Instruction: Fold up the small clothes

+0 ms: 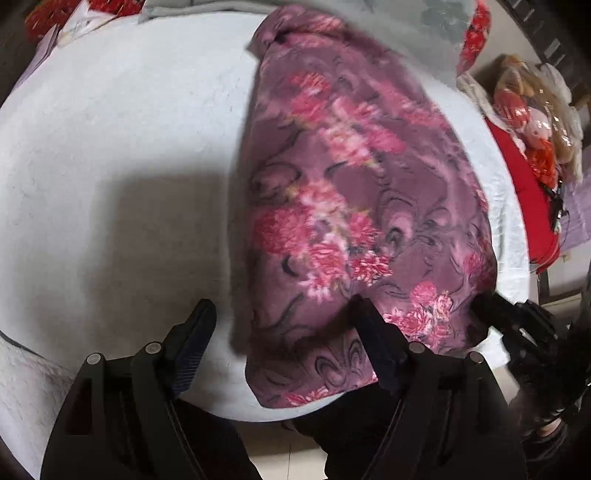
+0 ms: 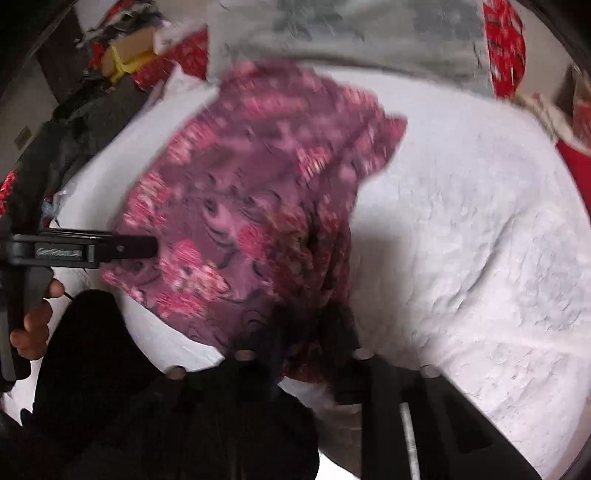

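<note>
A purple fleece garment with pink flowers (image 1: pixel 354 206) lies on the white bed cover (image 1: pixel 122 177), stretching from the near edge toward the far side. My left gripper (image 1: pixel 282 314) is open over the garment's near left edge, its right finger (image 1: pixel 373 332) on the fabric, its left finger (image 1: pixel 192 332) over bare cover. My right gripper (image 2: pixel 301 332) is shut on the garment's near edge (image 2: pixel 258 206), with the fabric bunched between its fingers. The right gripper also shows in the left wrist view (image 1: pixel 495 306), and the left gripper shows in the right wrist view (image 2: pixel 140 247).
A grey patterned blanket (image 1: pixel 436 18) and red floral bedding (image 1: pixel 476 37) lie at the far side. A wrapped doll (image 1: pixel 532 122) and red cloth (image 1: pixel 524 184) sit at the right. Dark clothes and a box (image 2: pixel 125 59) pile at the left. The bed's near edge is just below my grippers.
</note>
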### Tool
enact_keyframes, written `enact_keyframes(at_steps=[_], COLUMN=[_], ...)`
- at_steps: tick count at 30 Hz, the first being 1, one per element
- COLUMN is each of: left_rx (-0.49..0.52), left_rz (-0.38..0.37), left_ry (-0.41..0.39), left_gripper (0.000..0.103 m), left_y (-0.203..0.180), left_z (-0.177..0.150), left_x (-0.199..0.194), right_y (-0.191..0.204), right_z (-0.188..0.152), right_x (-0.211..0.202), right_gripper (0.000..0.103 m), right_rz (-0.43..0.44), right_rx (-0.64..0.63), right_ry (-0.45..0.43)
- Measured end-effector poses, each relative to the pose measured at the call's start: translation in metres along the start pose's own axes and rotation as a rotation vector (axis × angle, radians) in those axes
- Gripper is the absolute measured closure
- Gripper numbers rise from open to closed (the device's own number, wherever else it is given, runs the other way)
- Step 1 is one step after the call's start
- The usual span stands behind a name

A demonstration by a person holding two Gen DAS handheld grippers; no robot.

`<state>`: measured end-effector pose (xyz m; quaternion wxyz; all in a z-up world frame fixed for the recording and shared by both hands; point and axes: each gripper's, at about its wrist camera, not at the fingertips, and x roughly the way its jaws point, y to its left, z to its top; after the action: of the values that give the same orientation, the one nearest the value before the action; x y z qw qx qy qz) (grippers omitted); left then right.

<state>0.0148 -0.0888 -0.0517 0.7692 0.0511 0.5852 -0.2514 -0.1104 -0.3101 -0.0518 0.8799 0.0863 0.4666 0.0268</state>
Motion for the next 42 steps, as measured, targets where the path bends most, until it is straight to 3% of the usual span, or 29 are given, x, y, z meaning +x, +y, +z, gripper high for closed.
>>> enact_keyframes(at_steps=[2,5,8,11,15,18,22,27,31,35,38,39,40,42], left_rx=[0.034,0.051,0.054,0.083,0.103,0.099,0.090,0.085,0.039,0.018,0.004,0.001,-0.002,-0.023], left_rz=[0.032,0.064,0.056,0.069,0.098,0.104,0.114,0.090,0.058,0.049,0.055,0.060,0.067,0.072], left_ry=[-0.029,-0.009,-0.028,-0.088,-0.137,-0.121,-0.098,-0.094,-0.113,-0.121,-0.085,-0.072,-0.053,-0.037], left_gripper=[0.025,0.025,0.025,0.025,0.025,0.025,0.025,0.025,0.025,0.025,0.025,0.025,0.022,0.009], left_y=[-0.003,-0.005,-0.008,-0.015,-0.026,-0.028,-0.033,-0.024,-0.019,-0.022,-0.025,-0.024,-0.023,-0.018], left_z=[-0.002,-0.004,-0.001,0.003,0.014,0.021,0.031,0.041,0.075,0.115,0.138,0.143,0.149,0.155], left_x=[-0.004,0.003,-0.005,-0.019,-0.020,-0.011,0.002,0.000,-0.005,0.002,0.023,0.031,0.044,0.055], right_y=[-0.004,-0.016,-0.017,-0.021,-0.028,-0.025,-0.019,-0.033,-0.059,-0.077,-0.077,-0.077,-0.075,-0.071], right_z=[0.002,-0.004,0.003,0.024,0.049,0.051,0.044,0.052,0.082,0.114,0.130,0.132,0.135,0.138], right_x=[-0.008,0.019,0.013,-0.010,-0.029,-0.020,0.029,0.022,0.011,0.033,0.060,0.072,0.082,0.089], right_gripper=[0.090,0.090,0.083,0.080,0.068,0.067,0.066,0.061,0.057,0.056,0.057,0.066,0.084,0.083], right_rz=[-0.005,-0.021,0.000,0.044,0.086,0.075,-0.012,0.033,0.068,0.108,0.090,0.048,0.018,-0.014], right_rx=[0.003,0.033,0.079,0.115,0.171,0.179,0.133,0.186,0.292,0.376,0.396,0.385,0.353,0.305], right_ry=[-0.030,0.065,0.074,-0.004,-0.125,-0.114,0.032,-0.007,-0.080,-0.082,-0.042,-0.015,-0.005,-0.022])
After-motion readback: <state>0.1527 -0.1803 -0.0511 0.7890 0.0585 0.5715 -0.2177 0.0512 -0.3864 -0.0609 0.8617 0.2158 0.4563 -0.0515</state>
